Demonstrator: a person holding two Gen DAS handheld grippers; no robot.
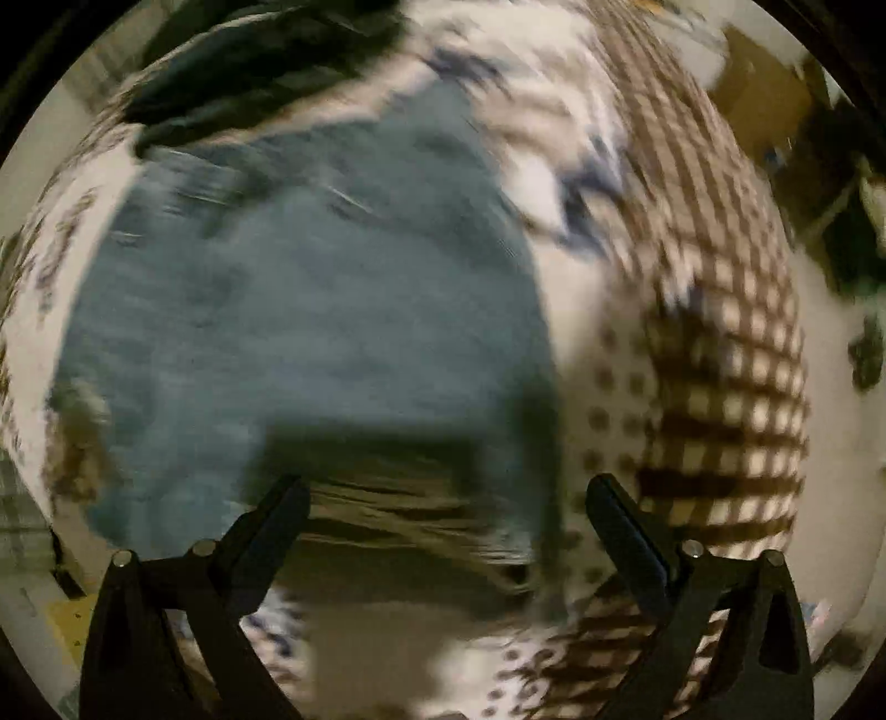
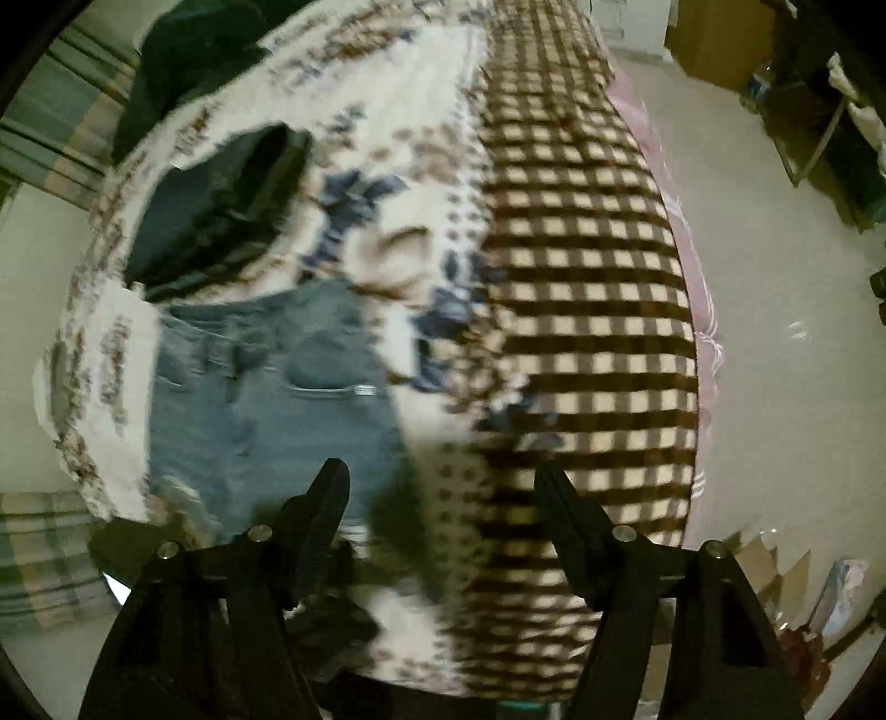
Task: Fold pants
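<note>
Blue jeans point(image 1: 310, 310) lie on a patterned bedspread point(image 1: 559, 188), folded into a compact block with the waistband and a pocket at the far end. They also show in the right wrist view point(image 2: 266, 399). My left gripper point(image 1: 443, 493) is open and empty, just above the near folded edge of the jeans. My right gripper point(image 2: 440, 476) is open and empty, higher up, over the near right corner of the jeans and the bedspread. Both views are blurred by motion.
A folded dark garment point(image 2: 216, 210) lies beyond the jeans on the bed. The right side of the bedspread is brown and cream check point(image 2: 581, 288). Pale floor point(image 2: 786, 354), cardboard boxes point(image 2: 720, 39) and furniture lie to the right of the bed.
</note>
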